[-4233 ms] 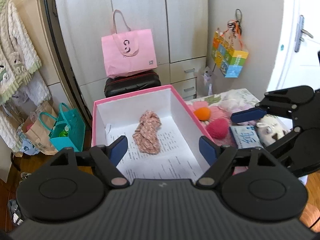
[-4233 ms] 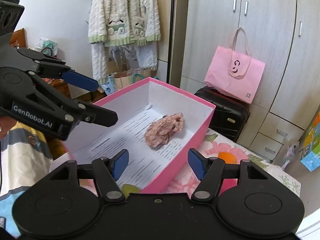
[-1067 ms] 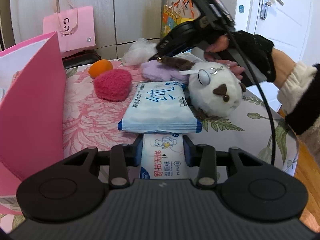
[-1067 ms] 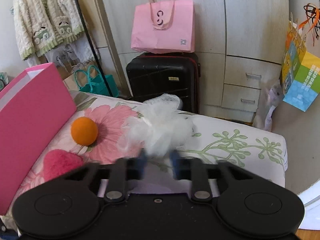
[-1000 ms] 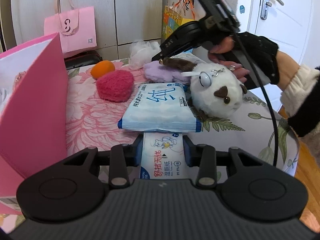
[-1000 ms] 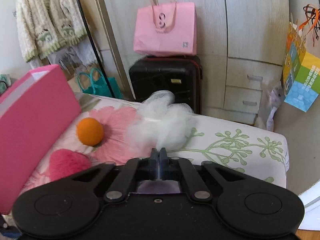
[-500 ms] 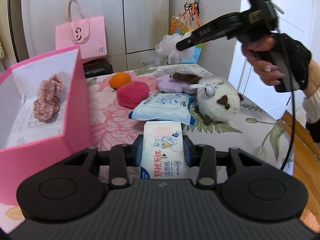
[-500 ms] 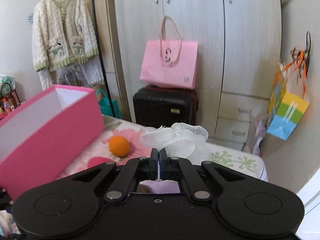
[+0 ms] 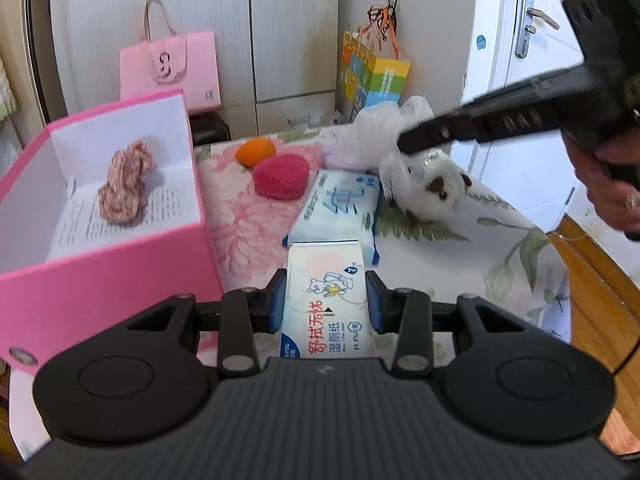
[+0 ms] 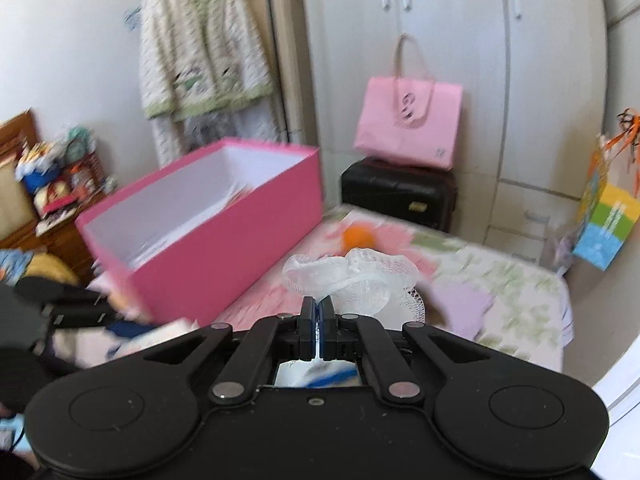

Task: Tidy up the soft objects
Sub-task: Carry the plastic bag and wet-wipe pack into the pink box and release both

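Note:
My left gripper (image 9: 326,300) is shut on a white wet-wipes pack (image 9: 326,304) and holds it above the table, right of the pink box (image 9: 100,268). A pink scrunchie (image 9: 126,188) lies inside the box. My right gripper (image 10: 319,320) is shut on a white mesh bath puff (image 10: 352,276) and holds it in the air over the table; it also shows in the left wrist view (image 9: 404,146), with the puff (image 9: 380,124). On the table lie a blue wipes pack (image 9: 340,210), a red plush heart (image 9: 281,177), an orange ball (image 9: 256,151) and a white plush toy (image 9: 432,184).
The table carries a floral cloth (image 9: 460,256). A pink bag (image 10: 408,124) stands on a black suitcase (image 10: 396,196) by the cupboards. A colourful bag (image 10: 604,216) hangs at the right. A purple cloth (image 10: 464,304) lies on the table. A cardigan (image 10: 200,60) hangs at the left.
My right gripper closed on the bath puff, lifted it off the table and swung left toward the box. My left gripper has risen and drawn back with the wipes pack.

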`<state>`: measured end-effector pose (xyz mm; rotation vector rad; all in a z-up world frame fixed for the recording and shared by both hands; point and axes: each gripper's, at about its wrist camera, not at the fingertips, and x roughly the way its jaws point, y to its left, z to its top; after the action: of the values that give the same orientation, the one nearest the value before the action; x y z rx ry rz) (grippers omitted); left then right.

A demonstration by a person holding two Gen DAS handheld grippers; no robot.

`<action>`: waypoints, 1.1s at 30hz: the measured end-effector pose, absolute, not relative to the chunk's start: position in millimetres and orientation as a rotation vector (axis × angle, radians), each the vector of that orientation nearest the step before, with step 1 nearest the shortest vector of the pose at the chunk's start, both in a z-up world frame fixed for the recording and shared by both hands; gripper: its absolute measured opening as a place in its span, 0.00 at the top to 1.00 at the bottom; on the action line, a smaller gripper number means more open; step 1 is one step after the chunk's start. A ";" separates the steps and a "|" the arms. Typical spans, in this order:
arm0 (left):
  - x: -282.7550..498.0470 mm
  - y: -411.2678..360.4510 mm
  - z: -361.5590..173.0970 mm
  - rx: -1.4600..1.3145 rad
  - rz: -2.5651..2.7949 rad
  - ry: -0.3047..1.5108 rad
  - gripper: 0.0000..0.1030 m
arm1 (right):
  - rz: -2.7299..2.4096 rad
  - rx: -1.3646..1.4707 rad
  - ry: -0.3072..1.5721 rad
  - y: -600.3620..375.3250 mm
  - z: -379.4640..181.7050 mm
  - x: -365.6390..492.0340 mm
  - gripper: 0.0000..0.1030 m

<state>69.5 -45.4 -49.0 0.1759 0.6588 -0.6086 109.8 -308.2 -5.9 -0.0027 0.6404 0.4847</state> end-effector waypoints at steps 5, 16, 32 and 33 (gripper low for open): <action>62.5 -31.6 -49.1 0.174 -0.637 0.711 0.63 | 0.526 -0.034 0.686 -292.7 -15.6 83.7 0.97; 48.4 -1.2 -32.8 0.174 -0.682 0.788 0.63 | 0.612 -0.011 0.748 -270.0 -13.7 48.8 0.97; 34.9 67.5 27.6 0.126 -0.610 0.745 0.63 | 0.799 -0.011 0.725 -211.8 35.1 39.9 0.97; 35.6 70.3 32.2 0.124 -0.600 0.720 0.63 | 0.802 -0.019 0.708 -209.0 38.8 41.1 0.97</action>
<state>35.6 70.3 32.2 0.1240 0.7196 -0.5995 41.1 -209.0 38.8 -0.0188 0.7078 0.8019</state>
